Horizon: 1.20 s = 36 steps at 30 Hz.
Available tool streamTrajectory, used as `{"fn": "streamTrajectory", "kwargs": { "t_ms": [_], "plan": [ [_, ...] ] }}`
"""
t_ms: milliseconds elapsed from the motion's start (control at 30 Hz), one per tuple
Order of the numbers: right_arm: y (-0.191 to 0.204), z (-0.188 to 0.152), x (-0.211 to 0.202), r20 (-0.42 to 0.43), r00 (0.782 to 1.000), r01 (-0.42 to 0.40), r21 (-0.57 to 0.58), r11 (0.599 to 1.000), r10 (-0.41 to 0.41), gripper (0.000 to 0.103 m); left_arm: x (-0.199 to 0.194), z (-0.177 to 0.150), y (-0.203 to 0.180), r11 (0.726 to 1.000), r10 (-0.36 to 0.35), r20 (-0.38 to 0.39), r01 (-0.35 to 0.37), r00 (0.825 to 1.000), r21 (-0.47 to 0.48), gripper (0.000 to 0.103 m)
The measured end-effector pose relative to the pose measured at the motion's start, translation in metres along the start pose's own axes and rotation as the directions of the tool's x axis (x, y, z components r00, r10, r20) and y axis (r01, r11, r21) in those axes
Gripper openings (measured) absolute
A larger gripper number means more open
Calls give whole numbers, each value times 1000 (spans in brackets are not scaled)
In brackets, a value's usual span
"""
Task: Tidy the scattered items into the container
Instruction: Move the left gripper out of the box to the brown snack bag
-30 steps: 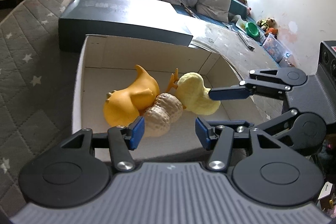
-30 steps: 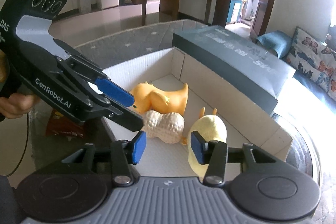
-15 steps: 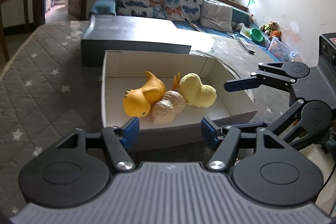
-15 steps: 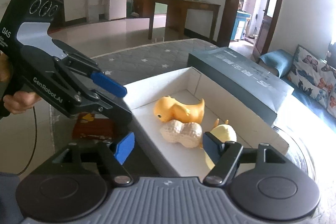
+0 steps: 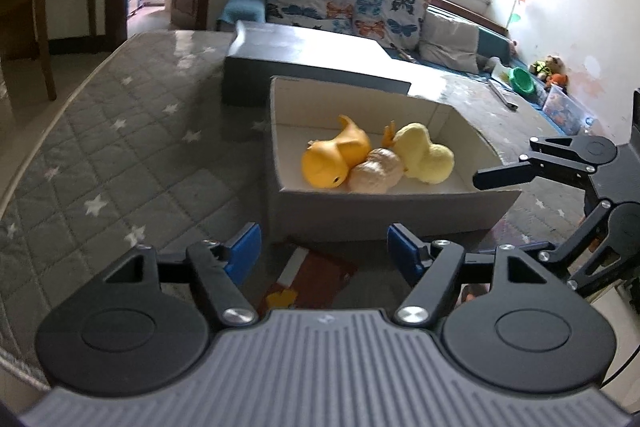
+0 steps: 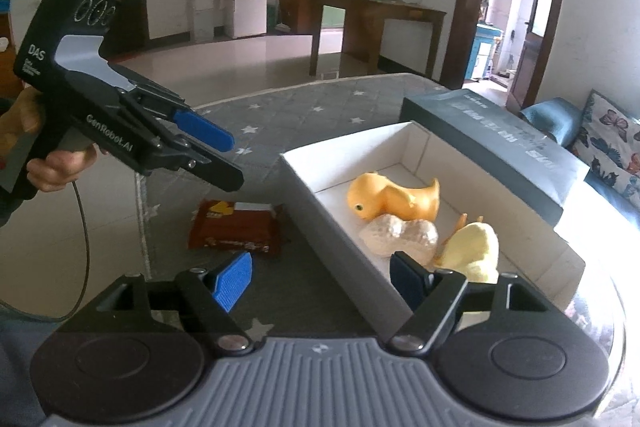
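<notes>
Since the earlier frames you drew both grippers back from the box [image 5: 384, 211], so that the toys which had sat just past your blue pads lay well inside it and a brown packet [image 6: 236, 227] came into sight on the table. Your left gripper [image 5: 322, 255] was out in front of the box's near wall, its jaws opening with nothing between them; the packet lay on the table below and just behind that gap, close against the box's near wall. Your right gripper [image 6: 320, 281] was spread wide and empty, one pad over the table beside the box's long wall and the other over the box's near corner. Inside the box the orange duck [image 5: 336, 159] lay on its side, the peanut [image 5: 374, 171] touched it, and the pale yellow duck [image 5: 424, 155] touched the peanut on its other side; all three were bunched toward the box's near end. A dark lid [image 6: 496, 151] stood right against the box's far wall. The box rested on a grey quilted cloth with white stars [image 5: 120, 155]. From the right wrist view your hand [image 6: 60, 163] gripped the left tool's handle, well off to the side of the box, past the packet.
</notes>
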State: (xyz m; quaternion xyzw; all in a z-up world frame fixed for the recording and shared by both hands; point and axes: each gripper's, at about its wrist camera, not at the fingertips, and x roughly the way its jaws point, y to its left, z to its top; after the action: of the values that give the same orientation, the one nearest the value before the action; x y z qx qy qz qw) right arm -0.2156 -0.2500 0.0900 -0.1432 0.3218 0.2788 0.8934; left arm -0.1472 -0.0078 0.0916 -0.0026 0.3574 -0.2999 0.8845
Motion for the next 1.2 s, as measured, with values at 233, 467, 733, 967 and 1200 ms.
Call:
{"fn": "streamTrajectory", "kwargs": {
  "t_ms": [233,467,733,967,1200],
  "plan": [
    [8,-2,15,-35,998,-45,-3,999,45,78,2,-16,12,1000,8,-35,-8,999,-19,71],
    [11,0,38,-71,994,-83,10,997,83,78,8,-28,18,999,-3,-69,1,998,-39,75],
    [9,-4,60,-106,991,-86,18,996,87,78,12,-33,19,999,-11,-84,7,996,-42,75],
    [10,-5,69,-119,988,-94,10,996,94,79,18,-34,20,999,-18,-96,13,995,-48,75],
    [14,-5,69,-114,988,-108,10,994,109,79,20,-33,21,999,-18,-100,13,995,-45,75]
  ]
}}
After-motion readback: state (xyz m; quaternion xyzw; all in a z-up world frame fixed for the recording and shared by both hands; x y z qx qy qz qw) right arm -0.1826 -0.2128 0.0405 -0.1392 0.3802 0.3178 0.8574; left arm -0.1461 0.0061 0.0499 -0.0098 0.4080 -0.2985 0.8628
